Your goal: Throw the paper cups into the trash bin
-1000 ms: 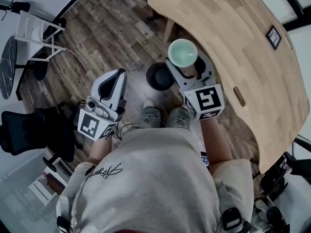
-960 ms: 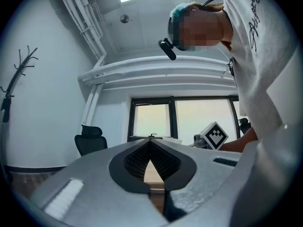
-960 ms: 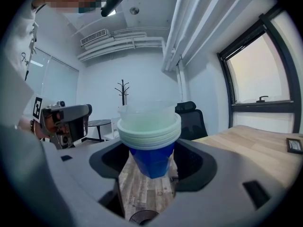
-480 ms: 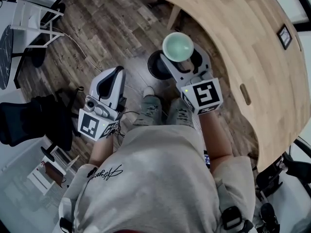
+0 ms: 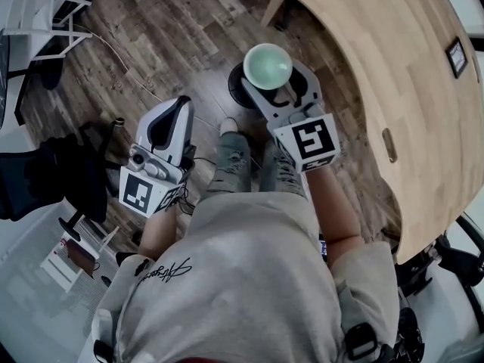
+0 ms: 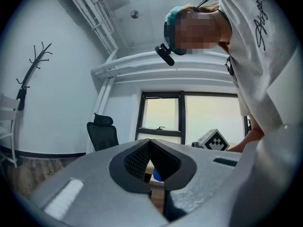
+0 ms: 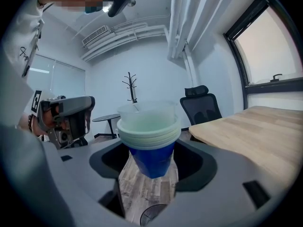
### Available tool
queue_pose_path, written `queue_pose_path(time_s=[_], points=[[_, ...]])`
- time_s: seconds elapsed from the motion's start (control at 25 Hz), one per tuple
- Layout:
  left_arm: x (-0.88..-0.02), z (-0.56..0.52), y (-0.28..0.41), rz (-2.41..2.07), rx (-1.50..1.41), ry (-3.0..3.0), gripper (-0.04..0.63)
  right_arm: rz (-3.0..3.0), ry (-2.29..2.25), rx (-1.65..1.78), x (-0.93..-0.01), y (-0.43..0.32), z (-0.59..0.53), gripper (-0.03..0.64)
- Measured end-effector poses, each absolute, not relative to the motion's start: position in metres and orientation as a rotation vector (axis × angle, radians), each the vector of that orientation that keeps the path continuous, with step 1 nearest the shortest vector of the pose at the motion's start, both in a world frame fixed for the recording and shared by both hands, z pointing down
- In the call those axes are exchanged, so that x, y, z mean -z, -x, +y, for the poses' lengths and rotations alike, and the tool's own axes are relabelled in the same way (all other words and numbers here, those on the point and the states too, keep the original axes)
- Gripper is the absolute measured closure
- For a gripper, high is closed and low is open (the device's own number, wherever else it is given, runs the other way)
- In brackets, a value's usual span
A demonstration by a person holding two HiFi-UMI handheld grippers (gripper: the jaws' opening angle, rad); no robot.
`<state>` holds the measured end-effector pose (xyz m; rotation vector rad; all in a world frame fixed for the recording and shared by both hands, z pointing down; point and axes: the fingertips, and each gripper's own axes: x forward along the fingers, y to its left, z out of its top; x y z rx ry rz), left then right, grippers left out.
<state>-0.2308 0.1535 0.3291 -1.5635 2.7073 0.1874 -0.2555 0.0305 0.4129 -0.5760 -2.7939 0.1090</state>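
The right tongs (image 5: 278,88) (image 7: 151,162) are clamping a nested stack of paper cups (image 5: 267,65) (image 7: 149,126), blue on the outside with pale rims, and are holding it upright with the open mouth facing up. The stack is hanging in the air above the wooden floor (image 5: 166,44), just off the curved edge of the tabletop (image 5: 393,66) (image 7: 265,131). The round black trash bin (image 5: 235,89) (image 7: 150,216) is standing on the floor beneath, partly covered by the cups and tongs in the head view and showing below the cups, between the jaws, in the right gripper view. The left tongs (image 5: 170,123) (image 6: 149,148) are hanging well apart to the person's left, jaws pressed together with nothing between them. The person's legs (image 5: 231,157) are showing between the two tongs.
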Motion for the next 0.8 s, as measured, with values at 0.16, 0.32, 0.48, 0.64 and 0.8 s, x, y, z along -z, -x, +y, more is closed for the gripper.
queue_pose_path(time_s=[0.16,0.32,0.48,0.64,0.8], points=[[-0.343,0.152,0.234,2.716,-0.207,1.571,0.592,-2.748,0.582,-0.120,-0.434,0.258,0.033,0.322],[-0.361,0.148,0.237,2.725,-0.220,1.583,0.592,-2.720,0.605,-0.109,-0.455,0.262,0.038,0.323],[-0.374,0.145,0.238,2.703,-0.206,1.614,0.592,-2.716,0.623,-0.106,-0.472,0.268,0.041,0.323],[-0.388,0.147,0.243,2.731,-0.196,1.612,0.592,-2.686,0.636,-0.118,-0.492,0.269,0.049,0.324],[-0.405,0.150,0.246,2.756,-0.209,1.605,0.592,-2.611,0.648,-0.144,-0.516,0.263,0.058,0.323]])
